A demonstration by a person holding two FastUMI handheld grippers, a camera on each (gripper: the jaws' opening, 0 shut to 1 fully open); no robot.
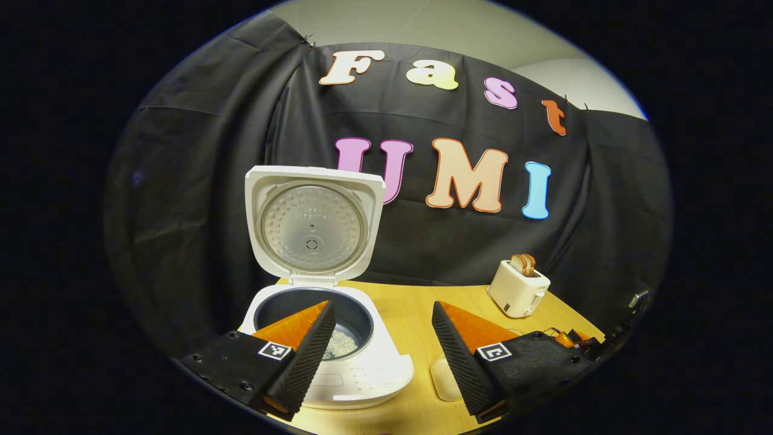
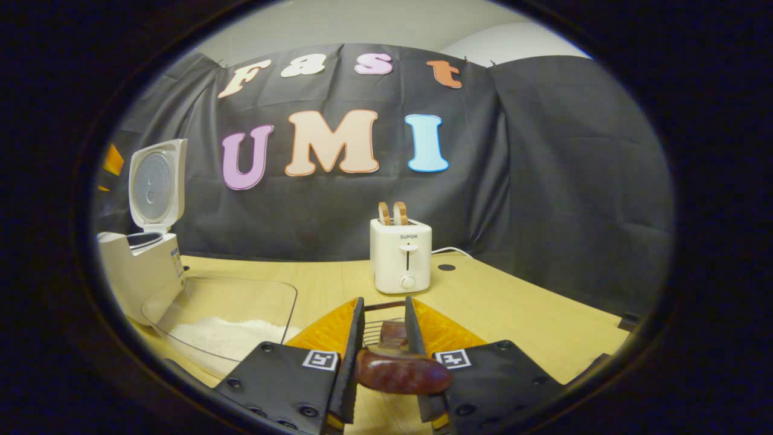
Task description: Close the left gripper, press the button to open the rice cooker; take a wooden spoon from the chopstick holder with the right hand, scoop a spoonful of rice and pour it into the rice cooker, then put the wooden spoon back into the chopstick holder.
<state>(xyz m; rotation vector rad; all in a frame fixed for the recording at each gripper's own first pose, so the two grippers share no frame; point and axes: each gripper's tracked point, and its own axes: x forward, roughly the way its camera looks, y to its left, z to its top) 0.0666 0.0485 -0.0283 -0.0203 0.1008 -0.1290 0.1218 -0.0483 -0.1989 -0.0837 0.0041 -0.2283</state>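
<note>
Inspector A: Right gripper [image 2: 383,323], nearest item. Its two fingers stand close together and clamp the dark brown handle of the wooden spoon [image 2: 401,371]; the handle's rounded end lies across the gap toward the camera, and both fingers press on it.

Inspector B: And below the fingers?

Inspector A: A wire rack, apparently the chopstick holder [image 2: 379,329], shows between and just beyond the fingertips. The spoon's shaft runs down into it. The bowl of the spoon is hidden.

Inspector B: Left gripper?

Inspector A: Left gripper [image 1: 383,326] is spread wide, holding and touching nothing. Just beyond its fingers sits the rice cooker [image 1: 338,368], lid [image 1: 314,220] raised upright, a little rice [image 1: 341,343] on the bottom of the dark inner pot.

Inspector B: Further out?

Inspector A: In the right gripper view, a clear container of rice [image 2: 224,335] lies on the wooden table [image 2: 513,314] to the left of the gripper, touching or just beside the cooker's base. Behind, a white toaster [image 2: 401,255] with two slices of bread stands near the wall.
</note>
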